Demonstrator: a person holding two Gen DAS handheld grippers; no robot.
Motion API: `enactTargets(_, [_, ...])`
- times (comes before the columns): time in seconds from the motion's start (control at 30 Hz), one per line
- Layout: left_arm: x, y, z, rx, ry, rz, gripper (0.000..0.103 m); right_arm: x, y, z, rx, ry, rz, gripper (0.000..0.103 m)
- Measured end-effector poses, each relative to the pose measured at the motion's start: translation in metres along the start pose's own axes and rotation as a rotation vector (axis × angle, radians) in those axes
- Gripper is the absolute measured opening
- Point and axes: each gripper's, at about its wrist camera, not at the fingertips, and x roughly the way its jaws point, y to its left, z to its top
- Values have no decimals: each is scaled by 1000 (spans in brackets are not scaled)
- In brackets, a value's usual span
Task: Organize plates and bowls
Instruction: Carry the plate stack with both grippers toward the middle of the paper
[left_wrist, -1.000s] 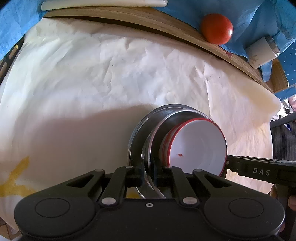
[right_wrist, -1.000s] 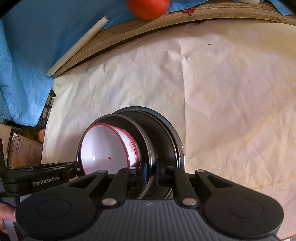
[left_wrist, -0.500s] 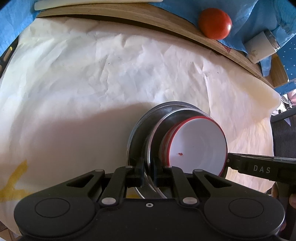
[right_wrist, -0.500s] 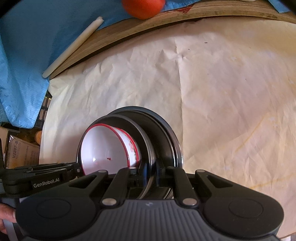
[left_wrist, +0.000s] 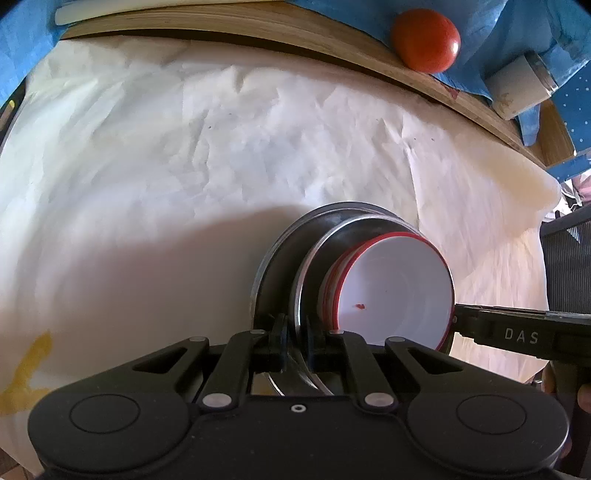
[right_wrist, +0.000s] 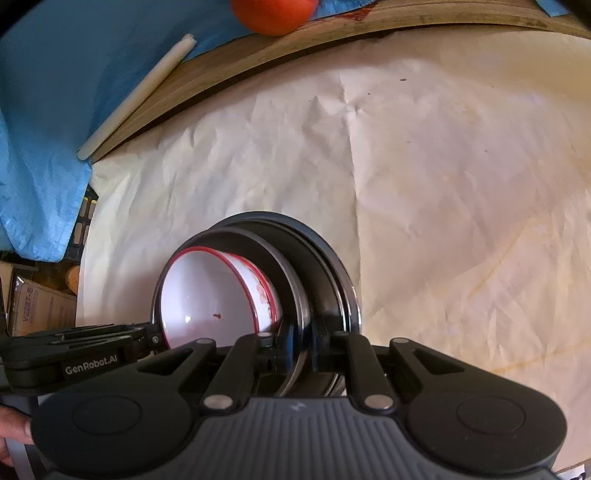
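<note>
A: In the left wrist view, what has changed since a second ago?

B: Very little. The left gripper (left_wrist: 295, 338) stays clenched on the rim of the steel plates (left_wrist: 280, 266), its fingers pinching the edge just as before. The stack, with the red-rimmed white bowl (left_wrist: 391, 291) nested on top, is lifted and tilted over the cream paper (left_wrist: 184, 155). The scene has slid slightly in the frame: the tomato (left_wrist: 424, 40) sits a touch higher and nearer the edge. The right gripper (left_wrist: 458, 323) reaches in from the right side, touching the opposite rim.

A: And the right wrist view?

B: Much the same. The right gripper (right_wrist: 295, 349) remains closed tight on the rim of the steel plates (right_wrist: 325, 266), with the white bowl (right_wrist: 207, 295) facing left inside them. The left gripper (right_wrist: 157, 336) meets the far rim. The tomato (right_wrist: 273, 14) has drifted further out of the top edge, and the white stick (right_wrist: 136, 96) on the blue cloth (right_wrist: 55, 92) sits a little lower.
</note>
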Motion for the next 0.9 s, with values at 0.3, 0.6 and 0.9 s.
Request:
enactTargets(0.3, [3,3,1,6,13,-20,9,0,-2,-1,12,-5,3,13])
enactTargets(0.6, [4,2,0,37,17,-27,9,-1,-4,-1,10,-3,8,12])
enactTargets(0.9, [4,1,2,70,28,-34,11,-2,-2,-2,17,-12,-4,12])
